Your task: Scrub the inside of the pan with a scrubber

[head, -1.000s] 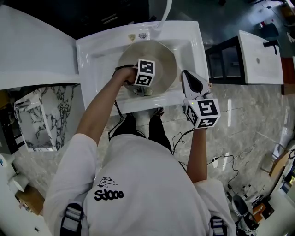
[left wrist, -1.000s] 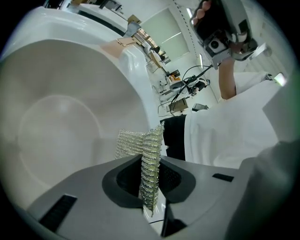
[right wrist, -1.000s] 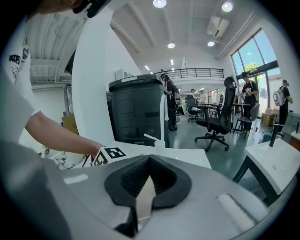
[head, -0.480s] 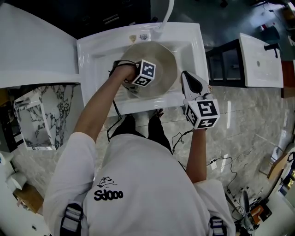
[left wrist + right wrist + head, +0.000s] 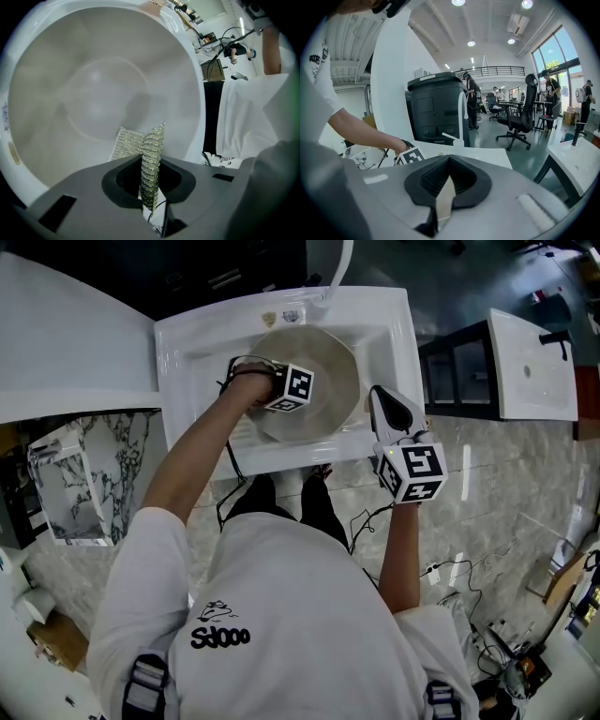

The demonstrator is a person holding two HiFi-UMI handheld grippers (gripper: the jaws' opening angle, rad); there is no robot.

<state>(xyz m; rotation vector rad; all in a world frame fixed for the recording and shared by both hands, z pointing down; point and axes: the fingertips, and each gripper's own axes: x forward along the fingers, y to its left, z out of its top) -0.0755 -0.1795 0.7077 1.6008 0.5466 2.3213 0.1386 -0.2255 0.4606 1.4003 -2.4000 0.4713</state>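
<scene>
A round grey pan [image 5: 330, 371] lies in the white sink [image 5: 192, 343]. My left gripper [image 5: 291, 390] is down inside the pan, on its left half, its fingertips hidden under the marker cube. In the left gripper view the pan's pale inside [image 5: 98, 89] fills the frame, and the left gripper [image 5: 151, 161] is shut on a silvery mesh scrubber [image 5: 149, 154] that sticks out toward the pan's wall. My right gripper [image 5: 384, 399] hovers over the sink's front right rim, outside the pan. Its jaws are shut and hold nothing [image 5: 445, 176].
A faucet [image 5: 336, 266] rises at the sink's back edge. A white counter [image 5: 66, 343] lies to the left, a dark cabinet [image 5: 459, 367] and a second white basin [image 5: 525, 357] to the right. A marble slab [image 5: 80, 479] leans at lower left. Cables trail over the floor.
The left gripper has turned a little and its hand has shifted slightly toward the pan's back left, with the scrubber still held. The right gripper has stayed put.
</scene>
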